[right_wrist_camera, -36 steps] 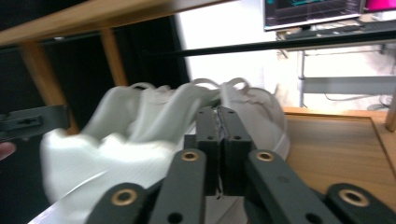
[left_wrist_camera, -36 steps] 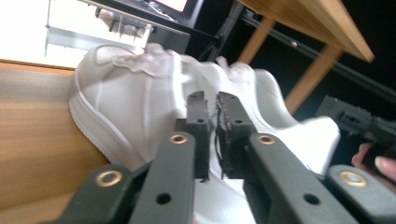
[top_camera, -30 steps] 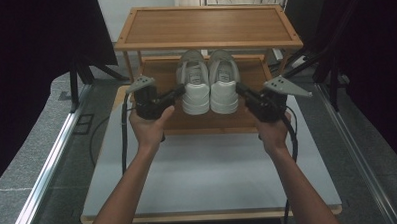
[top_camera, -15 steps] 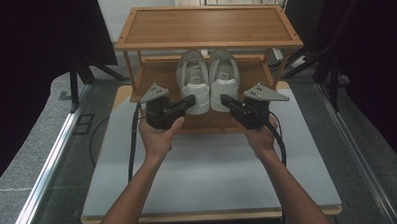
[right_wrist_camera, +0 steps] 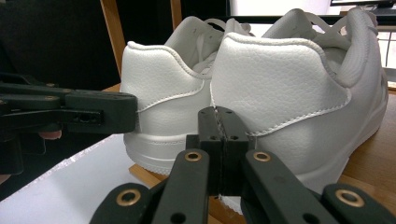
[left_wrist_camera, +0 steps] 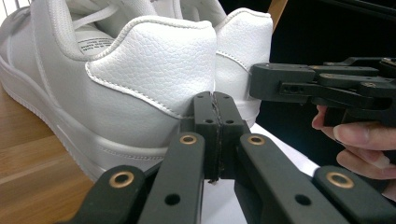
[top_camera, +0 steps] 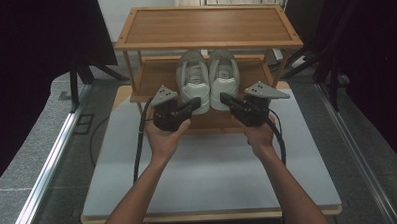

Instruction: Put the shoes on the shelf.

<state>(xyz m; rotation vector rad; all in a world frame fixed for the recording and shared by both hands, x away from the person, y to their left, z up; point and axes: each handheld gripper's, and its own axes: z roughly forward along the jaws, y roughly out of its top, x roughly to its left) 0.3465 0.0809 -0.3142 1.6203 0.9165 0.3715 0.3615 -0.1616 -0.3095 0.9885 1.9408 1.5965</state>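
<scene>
Left tool (top_camera: 195,103), jaws pressed together and empty, points at the left shoe's (top_camera: 193,80) heel at 12 o'clock. That shoe's tongue label shows in the left gripper view, unreadable. Both shoes sit on the lower shelf (top_camera: 155,78). Right tool (top_camera: 225,99), likewise closed, faces the right shoe (top_camera: 224,76).

White sneakers (top_camera: 208,79), brown wooden rack (top_camera: 206,25), black claws, pale grey tabletop (top_camera: 209,176)

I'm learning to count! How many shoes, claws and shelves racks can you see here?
White shoes: 2, left shoe and right shoe
Claws: 2, left claw and right claw
Wooden rack: 1
Total: 5
</scene>
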